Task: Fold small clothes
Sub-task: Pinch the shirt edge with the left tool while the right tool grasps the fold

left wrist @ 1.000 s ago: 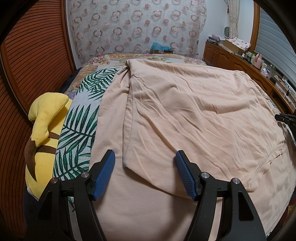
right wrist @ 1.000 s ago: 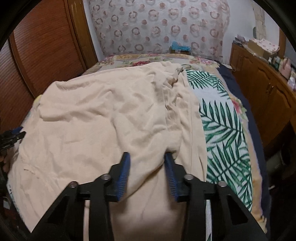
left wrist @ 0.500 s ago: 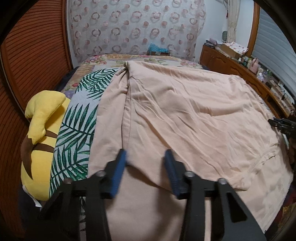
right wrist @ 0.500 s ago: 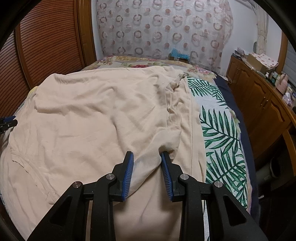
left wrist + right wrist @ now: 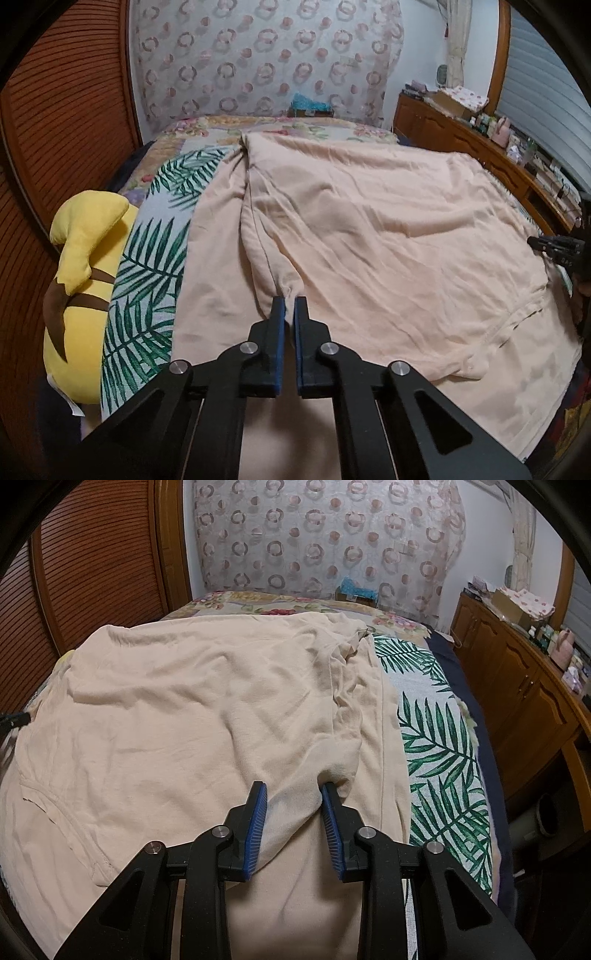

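Observation:
A large peach garment (image 5: 369,229) lies spread on the bed, its upper layer folded over a lower one. My left gripper (image 5: 289,301) is shut on the near corner of the folded layer, which bunches at the blue pads. In the right wrist view the same garment (image 5: 184,709) fills the bed. My right gripper (image 5: 293,788) stands open around a bunched fold of the garment, which lies between the pads. The right gripper also shows at the far right edge of the left wrist view (image 5: 557,247).
A palm-leaf bedspread (image 5: 147,266) shows left of the garment and again in the right wrist view (image 5: 436,746). A yellow plush toy (image 5: 81,266) lies at the bed's left edge. A wooden dresser (image 5: 524,686) with clutter runs along the right. Slatted wooden doors (image 5: 55,110) stand left.
My left gripper has closed from wide open onto the garment's corner. My right gripper has stayed around the bunched fold, with its pads a little wider apart than half a second ago.

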A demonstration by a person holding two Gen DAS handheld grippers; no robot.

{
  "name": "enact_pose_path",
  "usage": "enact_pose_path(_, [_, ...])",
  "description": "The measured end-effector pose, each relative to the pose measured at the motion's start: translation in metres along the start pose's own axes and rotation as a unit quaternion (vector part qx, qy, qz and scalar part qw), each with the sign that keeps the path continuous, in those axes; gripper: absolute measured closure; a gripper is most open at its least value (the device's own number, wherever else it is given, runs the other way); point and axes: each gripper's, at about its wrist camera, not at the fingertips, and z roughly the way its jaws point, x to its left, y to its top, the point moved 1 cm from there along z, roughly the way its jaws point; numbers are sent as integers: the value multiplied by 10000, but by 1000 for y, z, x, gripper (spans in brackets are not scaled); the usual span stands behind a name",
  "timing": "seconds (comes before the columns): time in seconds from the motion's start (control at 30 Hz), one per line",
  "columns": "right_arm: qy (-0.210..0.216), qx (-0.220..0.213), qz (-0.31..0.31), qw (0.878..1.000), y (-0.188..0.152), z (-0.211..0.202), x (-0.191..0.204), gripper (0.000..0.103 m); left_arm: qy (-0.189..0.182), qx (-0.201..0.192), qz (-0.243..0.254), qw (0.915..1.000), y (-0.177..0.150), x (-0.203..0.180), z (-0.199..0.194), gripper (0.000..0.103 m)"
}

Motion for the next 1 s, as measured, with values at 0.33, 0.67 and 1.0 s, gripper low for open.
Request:
enact_pose_path(0.33, [10, -667, -215, 9975, 13, -48, 7, 100, -201, -656, -82, 9976, 14, 2, -50, 98])
enact_pose_path(0.67, [394, -967, -301, 9941, -3, -109, 7, 100, -440, -995, -219, 9938, 10, 13, -90, 98])
enact_pose_path(1.0, [607, -1047, -497, 9914, -42, -170, -10, 100, -576, -1070, -314, 9921, -30, 19, -139, 98])
